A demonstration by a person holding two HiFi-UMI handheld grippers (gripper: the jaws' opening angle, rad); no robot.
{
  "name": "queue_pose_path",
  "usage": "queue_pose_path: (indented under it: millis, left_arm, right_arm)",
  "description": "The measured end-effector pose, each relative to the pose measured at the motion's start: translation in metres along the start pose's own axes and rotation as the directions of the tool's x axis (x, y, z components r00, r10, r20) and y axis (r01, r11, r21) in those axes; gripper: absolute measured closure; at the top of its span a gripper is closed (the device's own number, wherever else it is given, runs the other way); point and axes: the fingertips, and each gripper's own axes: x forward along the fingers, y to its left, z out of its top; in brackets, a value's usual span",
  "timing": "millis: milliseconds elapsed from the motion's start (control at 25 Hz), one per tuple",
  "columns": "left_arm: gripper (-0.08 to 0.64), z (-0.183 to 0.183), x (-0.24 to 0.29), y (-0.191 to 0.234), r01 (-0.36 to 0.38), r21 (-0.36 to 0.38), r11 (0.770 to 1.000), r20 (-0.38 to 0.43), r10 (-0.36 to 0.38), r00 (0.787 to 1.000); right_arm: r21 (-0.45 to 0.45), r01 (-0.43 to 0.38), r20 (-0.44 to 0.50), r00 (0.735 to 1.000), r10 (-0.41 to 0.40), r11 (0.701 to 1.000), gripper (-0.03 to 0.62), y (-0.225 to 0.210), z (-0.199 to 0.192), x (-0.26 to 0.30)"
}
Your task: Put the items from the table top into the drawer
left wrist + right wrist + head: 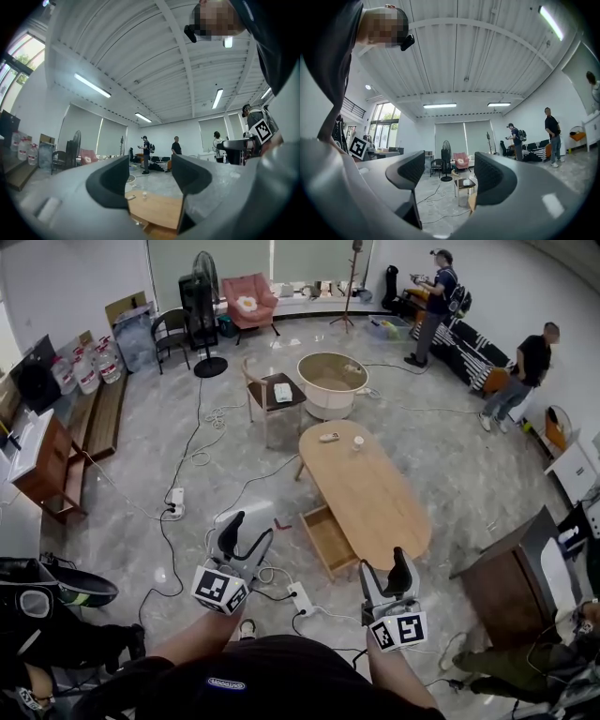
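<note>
A long oval wooden table (pixel 370 498) stands ahead of me. Its drawer (pixel 328 540) is pulled out on the left side near my end. At the table's far end lie a small flat item (pixel 329 437) and a small white cup (pixel 358 442). In the left gripper view the flat item (pixel 132 197) and the cup (pixel 144 194) show far off between the jaws. My left gripper (pixel 247 532) hangs open over the floor, left of the drawer, with nothing in it. Open and empty too, my right gripper (pixel 384 565) is at the table's near end.
Cables and a power strip (pixel 299 596) lie on the floor between me and the drawer. A wooden chair (pixel 275 395) and a round tub-like table (pixel 333 383) stand beyond the table. A dark cabinet (pixel 511 577) is at the right. Two people (pixel 530 367) are at the back right.
</note>
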Motion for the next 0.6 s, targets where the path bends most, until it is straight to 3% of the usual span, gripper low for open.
queue_pose_path:
  millis: [600]
  left_arm:
    - [0.291,-0.015,-0.011,0.051,-0.063,0.004,0.998,-0.067,0.063,0.996]
  right_arm:
    - [0.049,-0.008,-0.038,0.999,0.01,0.999,0.253,0.014,-0.031,0.049]
